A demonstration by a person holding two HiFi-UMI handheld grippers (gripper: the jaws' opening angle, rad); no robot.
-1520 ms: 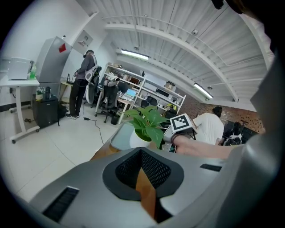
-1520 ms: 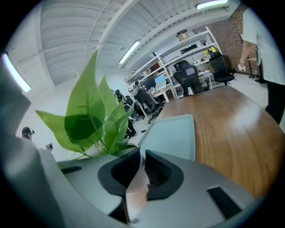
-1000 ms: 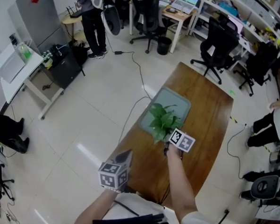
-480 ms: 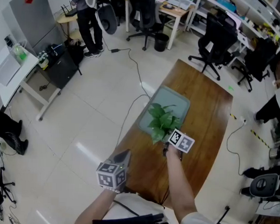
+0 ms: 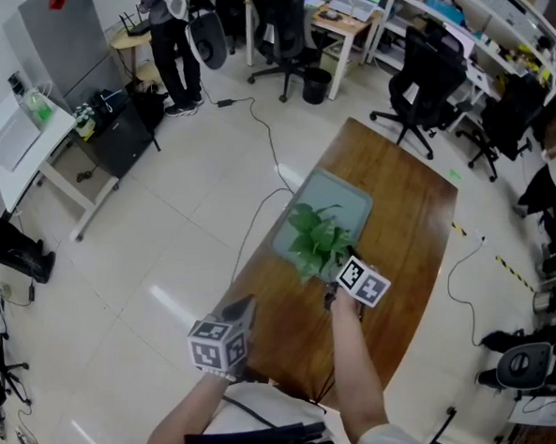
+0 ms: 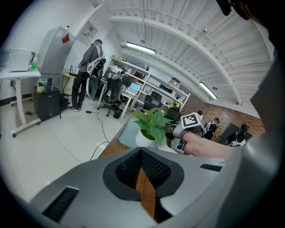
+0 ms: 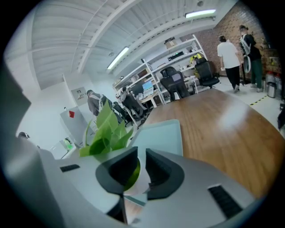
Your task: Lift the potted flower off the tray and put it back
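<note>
Green potted flower (image 5: 316,242) stands upright on tray (image 5: 347,194), just ahead of my right gripper (image 7: 139,153) | fingers just spreading, pot rim loose between them | left gripper (image 6: 140,149) pressed together, empty, farther away.

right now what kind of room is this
Most likely an open office or lab workspace: office chairs at desks, shelves packed with gear along the wall, and a long wooden table on a tiled floor.
</note>
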